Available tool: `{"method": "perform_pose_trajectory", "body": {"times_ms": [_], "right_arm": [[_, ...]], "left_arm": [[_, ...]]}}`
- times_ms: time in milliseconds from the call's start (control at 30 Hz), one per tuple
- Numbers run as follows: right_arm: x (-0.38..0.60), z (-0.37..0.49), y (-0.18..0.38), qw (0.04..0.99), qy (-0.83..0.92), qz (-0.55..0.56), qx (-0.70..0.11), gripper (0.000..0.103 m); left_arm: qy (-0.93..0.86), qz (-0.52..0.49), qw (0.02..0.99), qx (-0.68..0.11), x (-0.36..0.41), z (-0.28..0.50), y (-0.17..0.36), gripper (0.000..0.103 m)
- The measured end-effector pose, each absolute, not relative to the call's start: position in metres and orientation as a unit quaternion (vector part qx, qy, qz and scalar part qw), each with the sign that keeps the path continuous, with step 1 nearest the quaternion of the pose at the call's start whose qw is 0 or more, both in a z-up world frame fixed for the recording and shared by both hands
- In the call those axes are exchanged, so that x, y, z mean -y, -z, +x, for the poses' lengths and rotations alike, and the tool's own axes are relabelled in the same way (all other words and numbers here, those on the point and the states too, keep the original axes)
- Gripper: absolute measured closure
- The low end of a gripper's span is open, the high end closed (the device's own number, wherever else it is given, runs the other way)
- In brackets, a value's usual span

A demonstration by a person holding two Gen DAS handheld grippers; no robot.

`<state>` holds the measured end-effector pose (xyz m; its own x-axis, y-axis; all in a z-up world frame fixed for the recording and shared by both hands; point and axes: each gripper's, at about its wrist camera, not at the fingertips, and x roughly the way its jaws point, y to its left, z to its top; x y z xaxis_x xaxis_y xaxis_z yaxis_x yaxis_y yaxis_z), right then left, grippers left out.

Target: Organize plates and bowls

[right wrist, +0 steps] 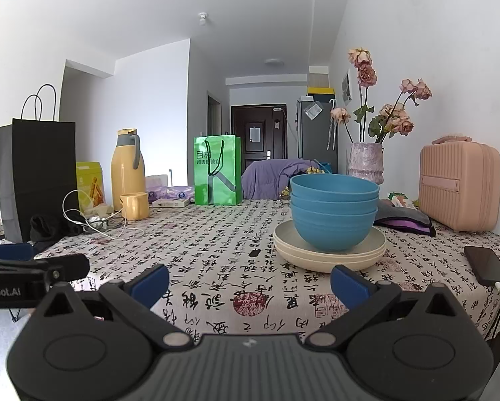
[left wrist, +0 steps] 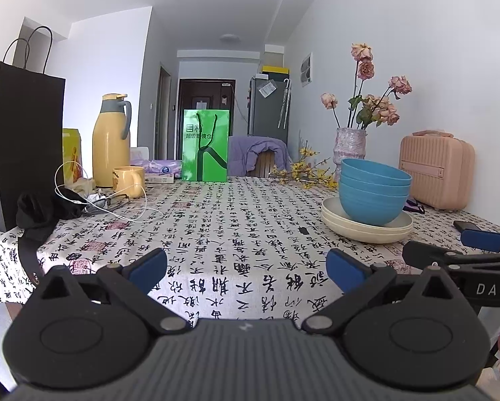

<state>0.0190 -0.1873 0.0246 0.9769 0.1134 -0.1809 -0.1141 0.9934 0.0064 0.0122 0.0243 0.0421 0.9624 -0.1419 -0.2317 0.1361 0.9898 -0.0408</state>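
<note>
Bowls: three nested blue round bowls (right wrist: 333, 214) stand upright, stacked one in another, on the plates.
Plates: a low stack of cream round plates (right wrist: 330, 257) rests on the tablecloth, right of the table's middle; the bowls sit at its centre, leaving the rim bare all round.
Table: a surface covered by a white cloth printed with black calligraphy and red seals (right wrist: 223, 267).
Left gripper: the black two-finger tool with blue pads (left wrist: 246, 269) hangs over the near table edge, jaws spread wide with nothing between them; the stack lies ahead and to its right, well apart.
Right gripper: the matching black tool with blue pads (right wrist: 250, 284) is likewise spread and empty; the stack stands ahead, slightly right of centre, beyond its right fingertip (near, but not touching).
Gripper pairing: the two tools are side by side; each shows at the edge of the other's view.
Phone: a black smartphone (right wrist: 487, 265) lies flat right of the plates with a white cable plugged in.
Far side: a yellow thermos jug (right wrist: 128, 168), a yellow mug (right wrist: 134, 205), a green paper bag (right wrist: 218, 170), a vase of dried pink roses (right wrist: 367, 162) and a pink ribbed case (right wrist: 460, 183).
</note>
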Motion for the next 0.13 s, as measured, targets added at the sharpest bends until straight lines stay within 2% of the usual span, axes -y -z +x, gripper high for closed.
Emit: {"method": "perform_pose_trajectory", "body": {"times_ms": [133], "right_arm": [[0.187, 0.0194, -0.0249, 0.994, -0.057, -0.003, -0.09, 0.0]], "left_arm": [[0.071, -0.012, 0.99, -0.118, -0.0244, 0.0124, -0.0424, 0.0]]}}
